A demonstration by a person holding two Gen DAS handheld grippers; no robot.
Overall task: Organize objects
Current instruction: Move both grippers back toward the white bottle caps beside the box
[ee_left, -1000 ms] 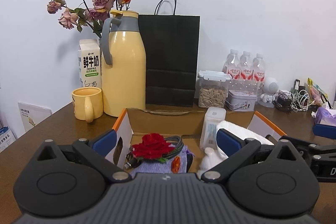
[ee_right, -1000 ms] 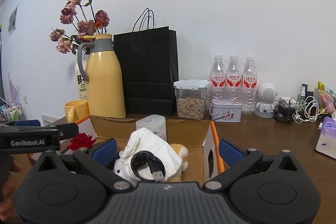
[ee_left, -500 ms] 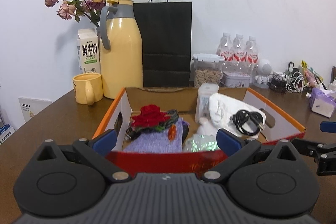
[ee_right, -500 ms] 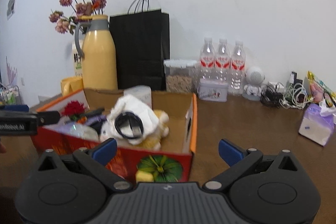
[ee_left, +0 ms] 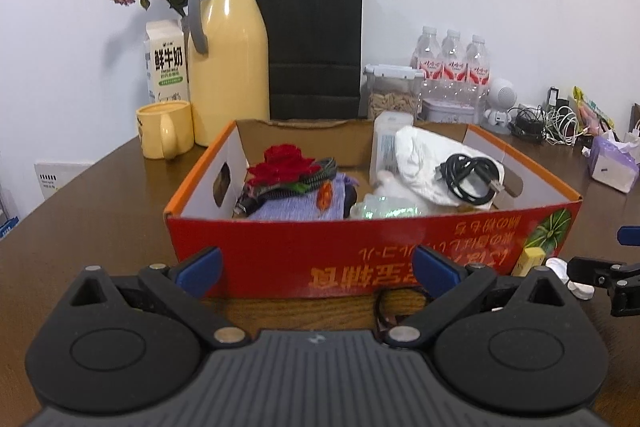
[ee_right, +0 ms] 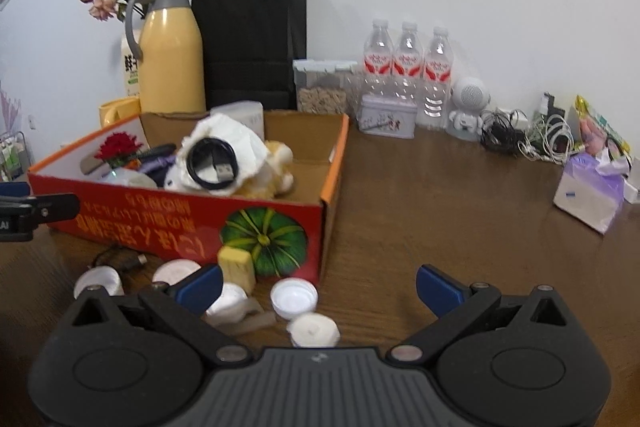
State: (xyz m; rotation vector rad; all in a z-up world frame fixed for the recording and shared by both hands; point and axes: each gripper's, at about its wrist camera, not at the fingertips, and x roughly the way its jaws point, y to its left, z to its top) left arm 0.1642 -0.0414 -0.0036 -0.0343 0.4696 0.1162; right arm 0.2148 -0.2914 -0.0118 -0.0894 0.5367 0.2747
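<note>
Left wrist view: the left gripper (ee_left: 316, 265) sits low over the brown wooden table (ee_left: 100, 211), blue-tipped jaws spread wide, nothing between them, facing the long red printed side of the open orange-rimmed cardboard box (ee_left: 372, 247). Inside the box: a red fabric rose (ee_left: 286, 165) lying on a lilac knitted cloth (ee_left: 300, 205) at the left; a coiled black USB cable (ee_left: 470, 177) resting on a crumpled white cloth (ee_left: 424, 159) at the right; a clear plastic canister (ee_left: 384, 141) upright against the back wall.

Right wrist view: the right gripper (ee_right: 318, 285) is also spread wide and empty, near the box's corner with the green pumpkin print (ee_right: 266, 241). Small items lie loose on the table just in front of the box: a pale yellow block (ee_right: 237, 269) touching the box wall, a white bottle cap (ee_right: 294, 297), a white round roll (ee_right: 314, 331). Another white round piece is half hidden by the gripper's finger.

Behind the box stand a yellow thermos jug (ee_left: 226, 63) and a black paper bag (ee_left: 314, 43).
</note>
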